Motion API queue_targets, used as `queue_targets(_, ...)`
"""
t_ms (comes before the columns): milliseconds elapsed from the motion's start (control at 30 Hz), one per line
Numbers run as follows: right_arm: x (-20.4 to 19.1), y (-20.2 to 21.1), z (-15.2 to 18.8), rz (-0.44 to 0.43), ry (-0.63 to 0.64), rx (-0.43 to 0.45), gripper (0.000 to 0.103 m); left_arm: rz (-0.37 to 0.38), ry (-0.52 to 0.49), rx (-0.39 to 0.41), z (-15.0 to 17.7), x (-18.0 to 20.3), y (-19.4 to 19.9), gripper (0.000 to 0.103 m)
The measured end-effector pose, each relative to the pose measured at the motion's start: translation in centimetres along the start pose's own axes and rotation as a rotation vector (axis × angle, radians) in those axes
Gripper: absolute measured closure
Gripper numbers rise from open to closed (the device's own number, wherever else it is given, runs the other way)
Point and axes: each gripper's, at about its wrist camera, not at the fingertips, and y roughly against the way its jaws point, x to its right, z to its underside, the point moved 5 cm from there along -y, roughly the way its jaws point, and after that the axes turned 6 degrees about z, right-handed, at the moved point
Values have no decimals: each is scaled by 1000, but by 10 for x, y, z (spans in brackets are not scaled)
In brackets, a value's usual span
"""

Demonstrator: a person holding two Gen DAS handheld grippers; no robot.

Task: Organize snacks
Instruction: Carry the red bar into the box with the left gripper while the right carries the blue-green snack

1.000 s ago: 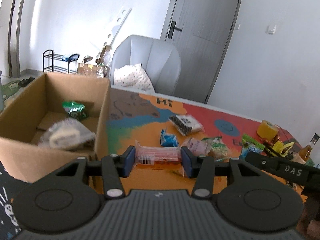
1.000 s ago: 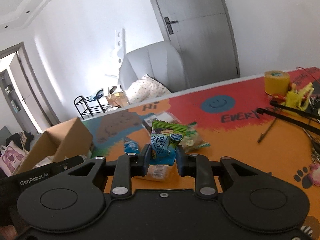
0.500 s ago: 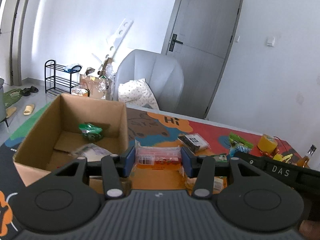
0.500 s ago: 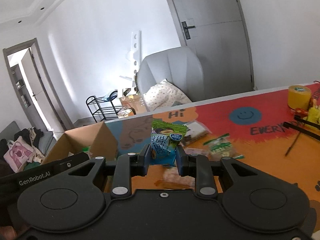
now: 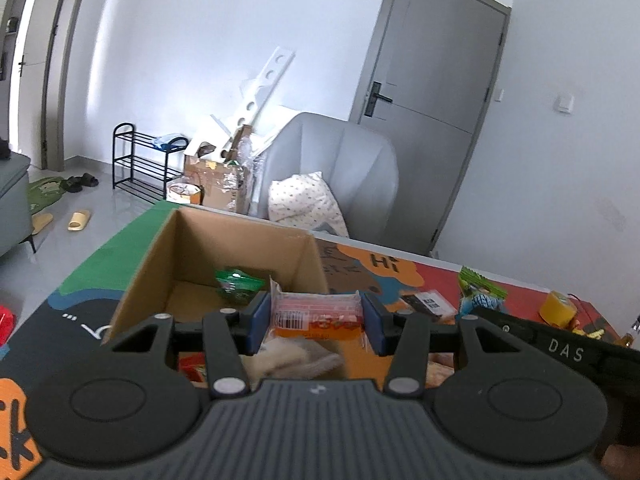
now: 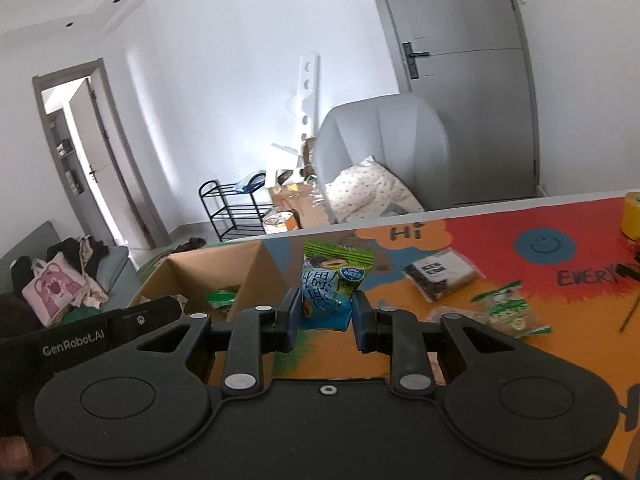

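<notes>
Cardboard is what the coming move turns on: the open cardboard box (image 5: 224,256) lies at twelve o'clock from our left claw (image 5: 316,320), just ahead and a little below it, while from our right claw (image 6: 325,314) the same box (image 6: 212,276) sits off at ten o'clock, so we judge the left hand the nearer of the two. Our left claw pinches an orange-and-clear snack packet (image 5: 316,314) by its two short ends, its long axis running three to nine o'clock between the pads. Our right claw is closed on a blue-and-green snack bag (image 6: 332,284) that stands upright toward twelve. A green packet (image 5: 239,283) already lies in the box; more snacks lie on the desk (image 6: 460,308) at two o'clock.
</notes>
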Motion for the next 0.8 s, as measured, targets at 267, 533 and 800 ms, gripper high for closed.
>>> queue_targets(267, -28, -15, -2, -42, 22, -11, 78, -55, 37, -2, -10, -37, -3, 55)
queue_targets(533, -55, -32, -3, -84, 63, -31, 78, -86, 78, -19, -13, -66, -14, 55)
queue_targets(800, -79, -45, -5, -127, 89, -50, 78, -83, 120, -63, -5, -87, -27, 53)
